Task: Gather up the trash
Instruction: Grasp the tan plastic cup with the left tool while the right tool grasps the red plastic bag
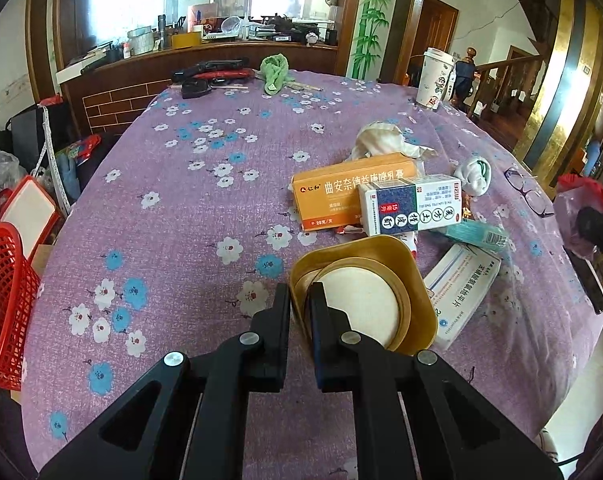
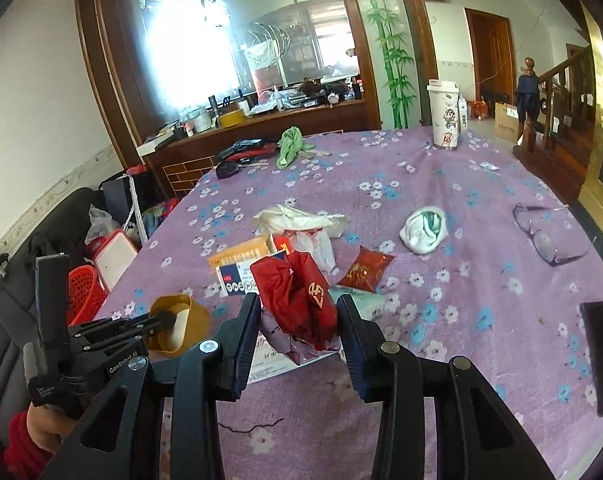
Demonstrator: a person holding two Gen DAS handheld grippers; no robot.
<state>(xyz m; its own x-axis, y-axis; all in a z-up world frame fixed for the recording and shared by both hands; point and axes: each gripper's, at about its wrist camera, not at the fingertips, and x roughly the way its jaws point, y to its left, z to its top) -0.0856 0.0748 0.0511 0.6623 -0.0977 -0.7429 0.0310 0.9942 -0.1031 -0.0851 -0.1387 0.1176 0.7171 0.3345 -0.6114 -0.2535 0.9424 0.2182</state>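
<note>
Clearly early in the job: in the left wrist view the left gripper (image 1: pixel 300 300) is seen clamped on the near wall of a yellow-brown tub (image 1: pixel 385 276), one finger outside, one inside, with a round cream lid or disc lying in it. Whether the tub is lifted or resting on the purple floral tablecloth (image 1: pixel 173 208) cannot be told. Most trash is still uncollected just beyond it: an orange carton (image 1: pixel 333 192), a blue-and-white carton (image 1: pixel 411 204) overlapping it, a white box (image 1: pixel 461 288) partly hidden behind the tub, crumpled tissue (image 1: pixel 381 140), a balled white cloth (image 1: pixel 477 174). A red mesh basket (image 1: pixel 1 312) is cut off at the left edge off the table; it is judged a possible bin, unconfirmed. In the right wrist view the right gripper (image 2: pixel 299 308) is seen with jaws apart around a crumpled red wrapper (image 2: pixel 297 300); contact on either pad cannot be made out, so no grip is assumed. What the wrapper rests on is mostly covered; only a corner of white card shows. A red sachet (image 2: pixel 365 268), the tissue (image 2: pixel 301 220) and the cloth ball (image 2: pixel 423 230) lie untouched further out. Glasses (image 2: pixel 545 236), a phone (image 2: pixel 601 356) cut by the frame edge, and a lidded cup (image 2: pixel 445 116) are judged not trash. Carton print is too distorted to be read.
</note>
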